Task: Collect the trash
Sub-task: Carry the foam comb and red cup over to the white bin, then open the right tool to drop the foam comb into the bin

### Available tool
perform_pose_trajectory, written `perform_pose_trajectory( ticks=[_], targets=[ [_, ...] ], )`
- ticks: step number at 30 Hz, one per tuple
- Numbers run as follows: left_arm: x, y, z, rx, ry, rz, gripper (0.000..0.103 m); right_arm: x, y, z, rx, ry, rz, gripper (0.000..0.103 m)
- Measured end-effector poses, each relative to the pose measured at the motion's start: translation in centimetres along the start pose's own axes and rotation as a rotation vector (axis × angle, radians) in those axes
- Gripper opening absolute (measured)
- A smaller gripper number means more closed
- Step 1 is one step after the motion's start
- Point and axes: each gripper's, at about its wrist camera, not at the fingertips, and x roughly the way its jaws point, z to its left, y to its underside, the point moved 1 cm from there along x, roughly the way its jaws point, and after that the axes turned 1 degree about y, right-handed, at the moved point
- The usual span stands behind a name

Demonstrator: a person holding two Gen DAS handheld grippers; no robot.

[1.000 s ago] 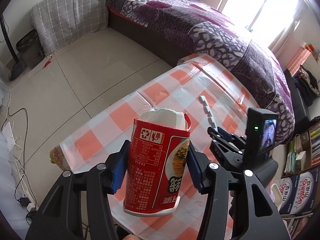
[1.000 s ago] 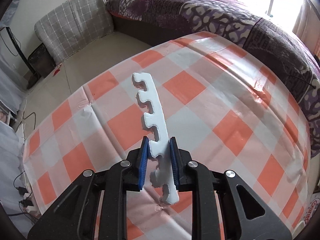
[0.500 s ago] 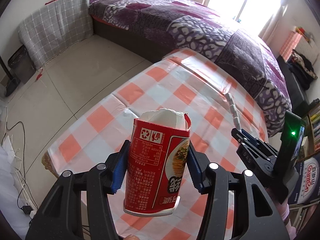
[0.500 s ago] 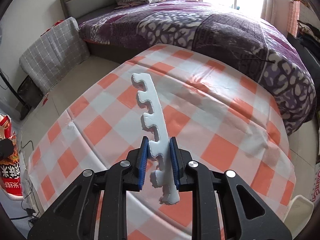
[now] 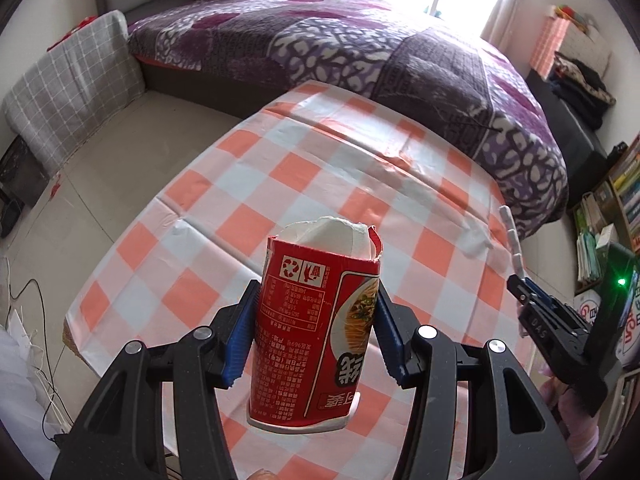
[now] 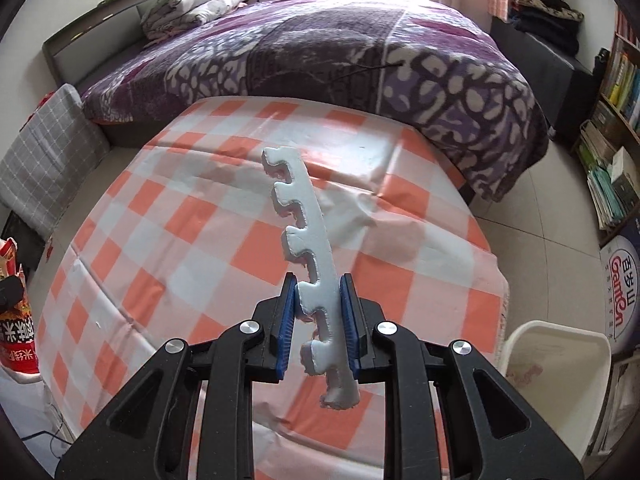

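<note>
An orange-and-white checked cloth is covering the desk (image 6: 224, 248), with a purple-quilted bed (image 6: 320, 64) lying beyond it and a white bin (image 6: 560, 364) standing at its near right. The left gripper (image 5: 316, 336) is clamping a red noodle cup (image 5: 316, 328) above the desk; the right gripper (image 6: 318, 320), angled downward, is pinching a notched white foam strip (image 6: 308, 256).

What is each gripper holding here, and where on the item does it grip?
Left gripper: red noodle cup, pinched across its side walls. Right gripper: white notched foam strip, clamped near its lower end.
</note>
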Motion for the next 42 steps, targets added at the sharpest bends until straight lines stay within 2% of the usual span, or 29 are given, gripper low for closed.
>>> perform_pose_trajectory(
  ticks=[13, 18, 22, 30, 33, 34, 35, 36, 42],
  targets=[
    [0.7, 0.9, -7.0, 0.105, 0.032, 0.003, 0.053, -3.3, 2.8, -12.5, 0.229, 0.150, 0.019, 0.022],
    [0.7, 1.4, -9.4, 0.133, 0.067, -0.016, 0.053, -4.2, 3.8, -16.7, 0.343, 0.154, 0.046, 0.022],
    [0.7, 1.7, -11.3, 0.143, 0.094, -0.026, 0.053, -4.7, 4.2, -18.7, 0.378, 0.165, 0.057, 0.022],
    [0.9, 3.0, -16.2, 0.213, 0.122, -0.024, 0.053, -4.8, 5.6, -22.3, 0.435, 0.210, 0.136, 0.023],
    [0.9, 3.8, -18.2, 0.245, 0.139, -0.020, 0.053, -4.9, 6.1, -23.6, 0.455, 0.228, 0.164, 0.025],
    [0.9, 4.0, -18.8, 0.256, 0.144, -0.021, 0.053, -4.9, 6.3, -23.9, 0.458, 0.227, 0.169, 0.032],
    [0.9, 4.2, -19.4, 0.270, 0.149, -0.022, 0.053, -5.1, 6.4, -24.4, 0.469, 0.230, 0.168, 0.044],
    [0.8, 4.5, -20.1, 0.282, 0.155, -0.024, 0.053, -5.3, 6.6, -24.7, 0.479, 0.236, 0.161, 0.048],
    [1.1, 6.1, -23.6, 0.338, 0.191, -0.008, 0.053, -6.5, 7.3, -27.2, 0.533, 0.238, 0.143, 0.056]
  ],
)
